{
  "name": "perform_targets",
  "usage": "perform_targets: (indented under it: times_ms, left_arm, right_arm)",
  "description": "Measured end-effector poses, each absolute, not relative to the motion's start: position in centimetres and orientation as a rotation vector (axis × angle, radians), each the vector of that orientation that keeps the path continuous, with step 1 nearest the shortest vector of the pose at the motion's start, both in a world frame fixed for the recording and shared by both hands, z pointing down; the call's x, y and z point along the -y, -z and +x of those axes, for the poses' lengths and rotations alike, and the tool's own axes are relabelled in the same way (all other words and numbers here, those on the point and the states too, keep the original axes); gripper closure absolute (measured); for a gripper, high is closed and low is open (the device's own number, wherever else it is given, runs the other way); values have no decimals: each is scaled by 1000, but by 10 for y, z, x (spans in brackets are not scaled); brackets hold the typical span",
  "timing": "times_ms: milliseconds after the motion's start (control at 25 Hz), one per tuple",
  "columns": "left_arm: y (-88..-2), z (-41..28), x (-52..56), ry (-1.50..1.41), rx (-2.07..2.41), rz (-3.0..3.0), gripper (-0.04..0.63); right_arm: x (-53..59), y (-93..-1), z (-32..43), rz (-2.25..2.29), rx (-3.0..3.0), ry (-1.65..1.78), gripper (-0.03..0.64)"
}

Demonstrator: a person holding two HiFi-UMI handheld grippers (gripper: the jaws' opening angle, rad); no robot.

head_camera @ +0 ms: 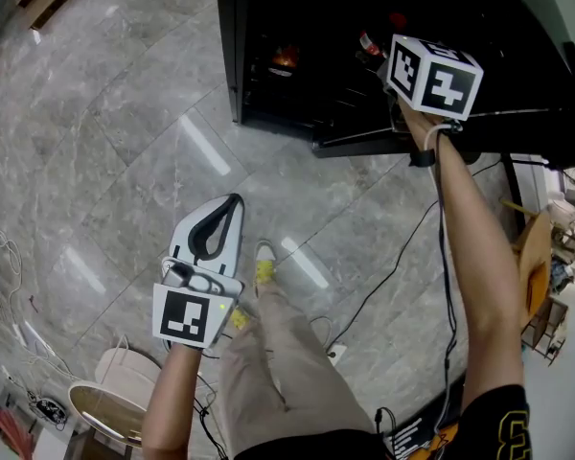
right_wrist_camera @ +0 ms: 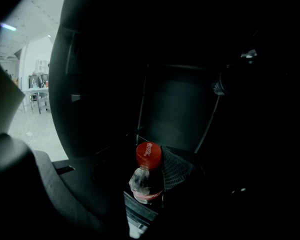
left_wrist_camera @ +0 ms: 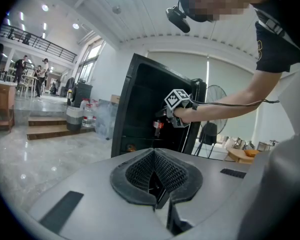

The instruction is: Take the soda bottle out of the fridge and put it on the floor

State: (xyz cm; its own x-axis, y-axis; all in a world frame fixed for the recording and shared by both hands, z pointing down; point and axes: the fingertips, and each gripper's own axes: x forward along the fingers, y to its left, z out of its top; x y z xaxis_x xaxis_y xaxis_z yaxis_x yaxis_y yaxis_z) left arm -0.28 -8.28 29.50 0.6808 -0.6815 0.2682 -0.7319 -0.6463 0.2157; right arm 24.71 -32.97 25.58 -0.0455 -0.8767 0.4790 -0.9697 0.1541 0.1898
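right gripper has the bottle, still inside the fridge; left idle

- far left: left gripper (head_camera: pixel 232 203) hangs over the grey marble floor (head_camera: pixel 96 142), well apart from the fridge. its own view shows the two mesh pads (left_wrist_camera: pixel 140 171) pressed together with nothing between them. clenched, empty.
- just right of it: the person's leg and a yellow shoe (head_camera: pixel 264 268) on the floor, cables (head_camera: pixel 393 266) trailing beside.
- centre/top: black fridge (head_camera: pixel 228 46), open, very dark inside. a small orange item (head_camera: pixel 285 57) sits low in it; can't tell what it is.
- right: right gripper (right_wrist_camera: pixel 152 178) reaches into the fridge opening on an outstretched arm, marker cube (head_camera: pixel 434 73) just outside the front edge.
- its view: soda bottle (right_wrist_camera: pixel 146 183) stands between the jaws, red cap (right_wrist_camera: pixel 148 155) up, red label band below the shoulder. the mesh pad (right_wrist_camera: pixel 176 170) lies against the bottle's right side; the other jaw is dark but sits tight on the left. grasping the bottle by its upper body.
- the left gripper view has the bottle just below the right gripper, at the fridge front and off the floor.
- whether the bottle's base rests on a shelf is not visible.
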Motion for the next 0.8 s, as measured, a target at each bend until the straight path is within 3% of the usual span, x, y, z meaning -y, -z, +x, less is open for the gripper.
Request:
perform_targets:
  times_ms: [360, 800]
  left_arm:
    - [-293, -8, 72, -253, 1114, 2595, 578]
    - [-305, -30, 50, -324, 1143, 2561, 580]
  right_arm:
    - [304, -253, 242, 1750, 2014, -334, 474]
    - [248, -263, 185, 1574, 2163, -378, 474]
